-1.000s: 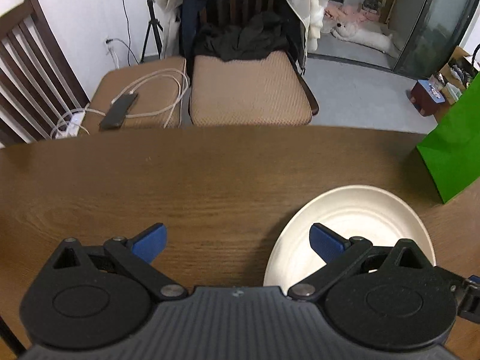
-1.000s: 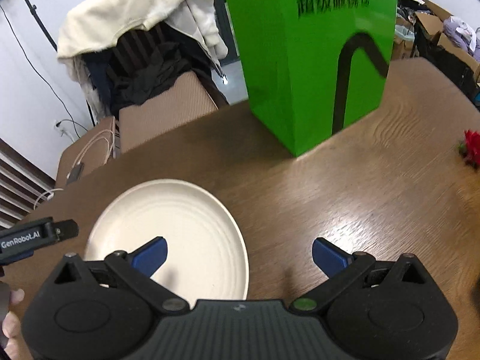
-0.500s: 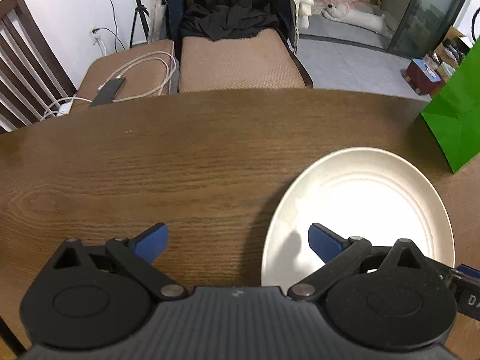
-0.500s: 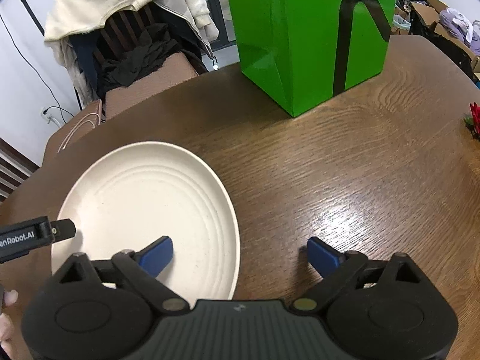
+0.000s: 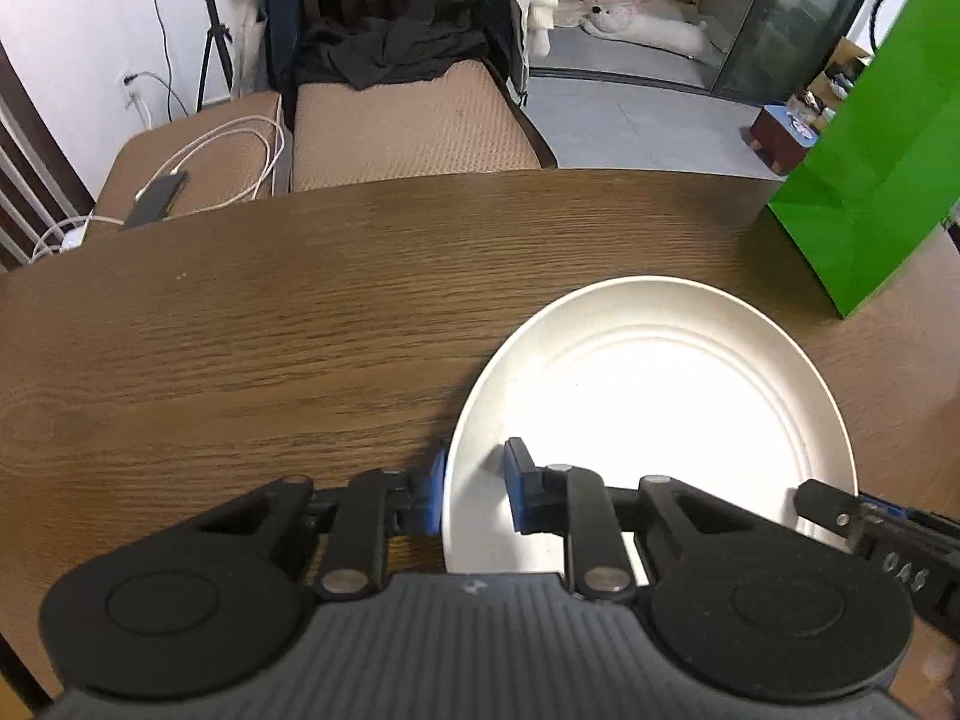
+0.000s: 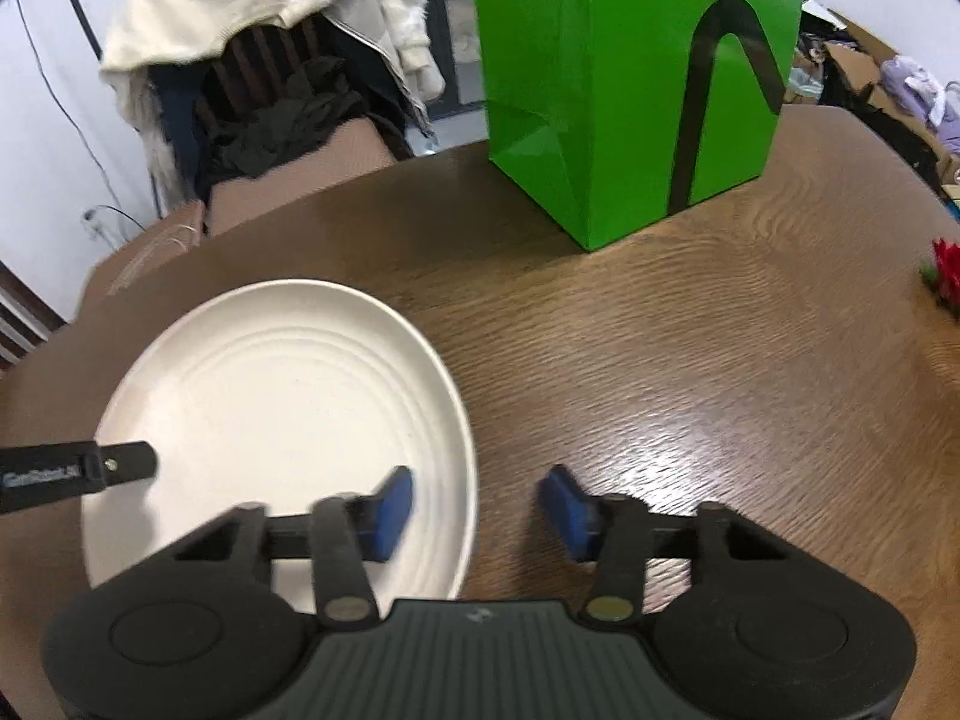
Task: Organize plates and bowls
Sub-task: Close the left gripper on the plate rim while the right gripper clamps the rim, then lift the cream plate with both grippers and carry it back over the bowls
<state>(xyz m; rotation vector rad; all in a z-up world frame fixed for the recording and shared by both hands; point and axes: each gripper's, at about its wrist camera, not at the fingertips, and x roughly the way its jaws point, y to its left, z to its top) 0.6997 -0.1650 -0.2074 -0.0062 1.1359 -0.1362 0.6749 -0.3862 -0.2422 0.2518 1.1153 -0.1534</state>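
Note:
A cream ridged plate [image 5: 654, 402] lies on the brown wooden table [image 5: 240, 330]. My left gripper [image 5: 477, 495] has closed in around the plate's left rim, one blue pad outside and one inside, with a small gap still showing. The plate also shows in the right wrist view [image 6: 282, 414]. My right gripper [image 6: 474, 510] straddles the plate's right rim, jaws half open, left pad over the plate and right pad over the table. No bowl is in view.
A tall green paper bag [image 6: 636, 78] stands on the table behind and right of the plate. Chairs with clothes [image 5: 414, 54] and a stool with a phone and cable [image 5: 198, 174] sit beyond the far edge. A red item [image 6: 945, 273] lies at the right.
Both grippers moved forward onto the plate's rims. The left jaws narrowed from wide open to nearly shut around the left rim. The right jaws narrowed partway.

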